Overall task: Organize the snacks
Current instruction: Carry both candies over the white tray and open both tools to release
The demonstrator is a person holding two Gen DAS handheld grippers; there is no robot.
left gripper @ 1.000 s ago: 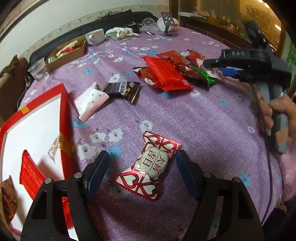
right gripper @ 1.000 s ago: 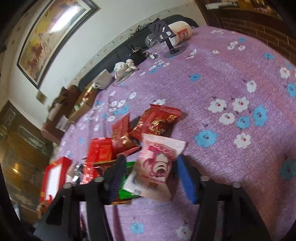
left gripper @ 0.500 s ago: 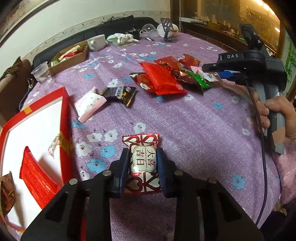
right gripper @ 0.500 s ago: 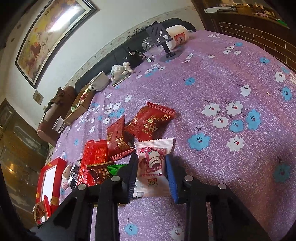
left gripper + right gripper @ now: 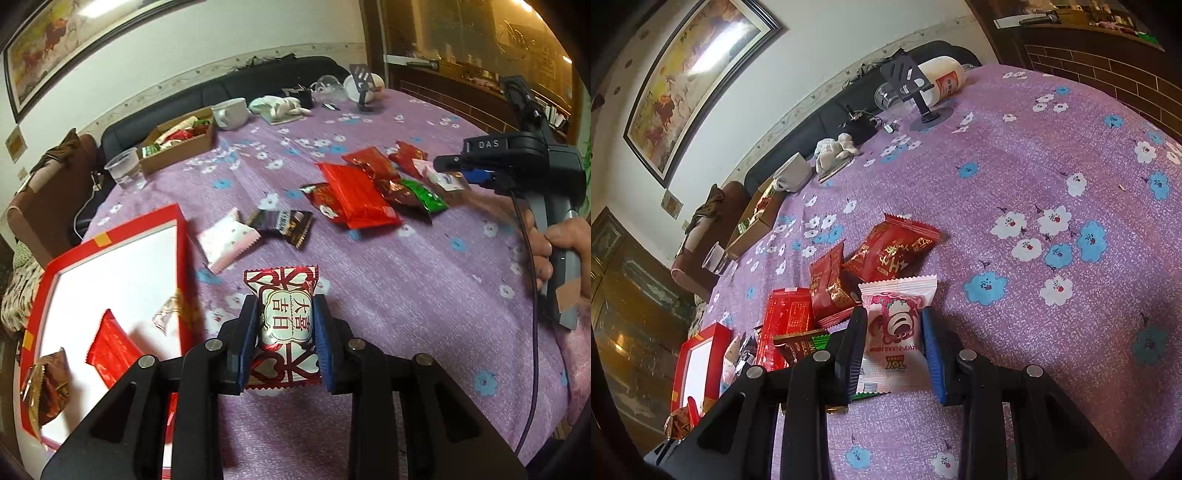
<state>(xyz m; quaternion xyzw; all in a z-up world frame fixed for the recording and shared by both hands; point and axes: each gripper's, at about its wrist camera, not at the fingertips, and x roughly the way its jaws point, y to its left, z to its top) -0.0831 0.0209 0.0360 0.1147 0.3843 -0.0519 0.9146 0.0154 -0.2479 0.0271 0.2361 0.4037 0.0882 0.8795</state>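
Gripping a red-and-white candy packet (image 5: 286, 325), the left gripper (image 5: 284, 332) stood beside the red box's (image 5: 181, 266) edge; the right gripper (image 5: 894, 343) clamped a pink bear-print packet (image 5: 895, 332).

Nine snack packets (image 5: 356, 195) are lying on the cloth (image 5: 424, 280). Two more packets (image 5: 110, 350) are sitting in the one red box (image 5: 114, 236). One mug (image 5: 232, 112), one plastic cup (image 5: 123, 170) and one cardboard box (image 5: 177, 142) are standing behind.

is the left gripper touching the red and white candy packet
Touching. In the left wrist view the left gripper has both blue pads pressed against the sides of the red and white candy packet, with no gap visible.
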